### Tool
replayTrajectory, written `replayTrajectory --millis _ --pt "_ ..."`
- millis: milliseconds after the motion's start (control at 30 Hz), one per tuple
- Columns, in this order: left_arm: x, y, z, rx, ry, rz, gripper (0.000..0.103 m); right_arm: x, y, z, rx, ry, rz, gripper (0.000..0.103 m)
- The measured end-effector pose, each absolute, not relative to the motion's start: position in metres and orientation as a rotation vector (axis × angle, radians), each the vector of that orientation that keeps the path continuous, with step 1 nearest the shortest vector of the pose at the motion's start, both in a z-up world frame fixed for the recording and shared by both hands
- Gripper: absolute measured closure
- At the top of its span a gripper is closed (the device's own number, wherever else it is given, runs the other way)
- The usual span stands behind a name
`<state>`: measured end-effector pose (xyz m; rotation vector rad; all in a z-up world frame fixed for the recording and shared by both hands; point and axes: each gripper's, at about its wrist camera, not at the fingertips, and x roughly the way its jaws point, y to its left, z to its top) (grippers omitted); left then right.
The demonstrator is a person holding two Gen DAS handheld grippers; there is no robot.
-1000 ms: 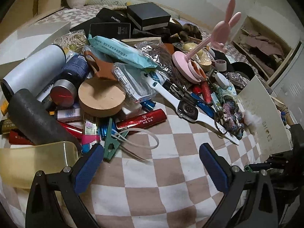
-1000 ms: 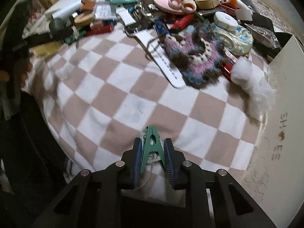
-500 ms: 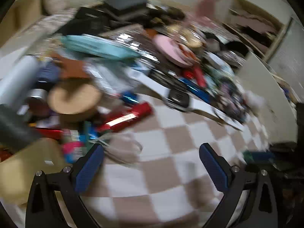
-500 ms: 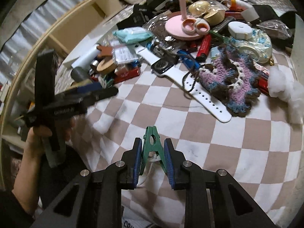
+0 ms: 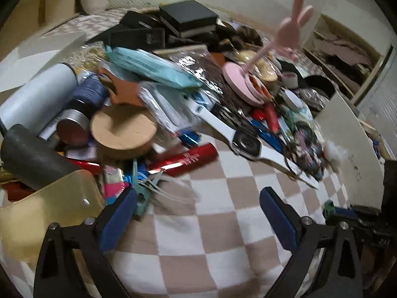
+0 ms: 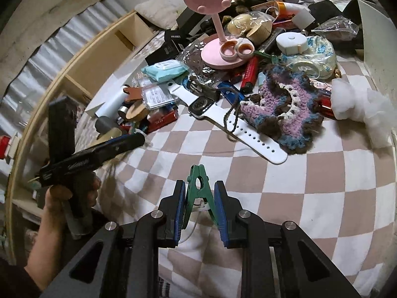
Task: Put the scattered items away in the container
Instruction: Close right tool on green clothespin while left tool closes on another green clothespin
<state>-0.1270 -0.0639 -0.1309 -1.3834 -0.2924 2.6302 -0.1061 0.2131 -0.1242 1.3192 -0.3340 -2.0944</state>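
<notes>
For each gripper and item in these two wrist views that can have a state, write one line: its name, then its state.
right gripper: shut on the green clip.
green clip: clamped between the fingers, above the bedspread.
left gripper: open, holding nothing.
second green clip: lying at the edge of the pile, ungripped.
white smartwatch: lying flat, strap unbuckled.
pink bunny mirror: standing upright.
white box: holds nothing visible.

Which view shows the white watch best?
The right wrist view: the white watch lies in full on the checked blanket, face and holed strap sharp. The left wrist view shows the watch too, blurred, with its far strap end under clutter.
</notes>
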Motion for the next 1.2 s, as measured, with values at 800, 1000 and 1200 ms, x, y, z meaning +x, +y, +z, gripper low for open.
replayTrajectory --millis 800,1000,1200 --pt "-0.128 -0.006 -0.157 -1.434 0.067 2.442 0.005 -0.104 0.215 -0.127 1.318 -0.383 -2.037 0.078" --pt "-0.129 -0.021 -0.152 -1.454 -0.030 2.525 0.039 -0.105 0.213 -0.132 1.353 -0.346 -2.063 0.078" --pt "-0.128 -0.017 -0.153 -1.459 0.011 2.547 0.042 -0.106 0.211 -0.134 1.372 -0.316 -2.089 0.078"
